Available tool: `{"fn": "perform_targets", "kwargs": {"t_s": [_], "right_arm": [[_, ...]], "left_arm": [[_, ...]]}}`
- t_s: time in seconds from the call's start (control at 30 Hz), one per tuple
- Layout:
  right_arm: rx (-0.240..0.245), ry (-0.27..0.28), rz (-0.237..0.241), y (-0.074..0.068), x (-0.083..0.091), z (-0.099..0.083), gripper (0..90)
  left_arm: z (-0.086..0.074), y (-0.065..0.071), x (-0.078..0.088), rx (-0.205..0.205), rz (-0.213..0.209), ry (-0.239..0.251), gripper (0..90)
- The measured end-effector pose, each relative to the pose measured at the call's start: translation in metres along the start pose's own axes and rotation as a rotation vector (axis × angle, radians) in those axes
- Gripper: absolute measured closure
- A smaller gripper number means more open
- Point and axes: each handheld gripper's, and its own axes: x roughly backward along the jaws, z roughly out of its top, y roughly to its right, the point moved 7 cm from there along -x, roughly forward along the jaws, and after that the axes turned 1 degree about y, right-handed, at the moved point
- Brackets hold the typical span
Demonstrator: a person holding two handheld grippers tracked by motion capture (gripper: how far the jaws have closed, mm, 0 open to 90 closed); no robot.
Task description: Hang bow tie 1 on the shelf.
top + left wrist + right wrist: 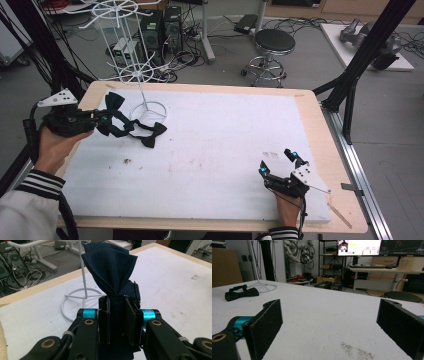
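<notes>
A dark navy bow tie [114, 102] is pinched at its knot by my left gripper [102, 117] and hangs lifted above the white mat at the left; its strap trails down toward a second bow tie [152, 134] lying on the mat. In the left gripper view the jaws of the left gripper [117, 320] press on the fabric of the held bow tie [110, 270], which fans out above them. My right gripper [279, 161] rests low at the front right, jaws wide apart and bare. In the right gripper view the right gripper [329, 325] faces the lying bow tie [241, 293] far off.
A white wire display stand [145, 107] rises from its ring base at the back left, just behind the bow ties. The white mat [210, 160] covers most of the wooden table. A stool [272, 45] and cables sit on the floor beyond.
</notes>
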Motion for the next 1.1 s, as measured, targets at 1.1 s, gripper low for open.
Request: {"fn": "perform_targets", "kwargs": {"t_s": [1.1], "right_arm": [[0.001,-0.003,-0.001,0.0,0.0,0.0,5.8]], "left_arm": [[0.055,-0.029,0.007,-0.031,0.117,0.091,75.3]]}}
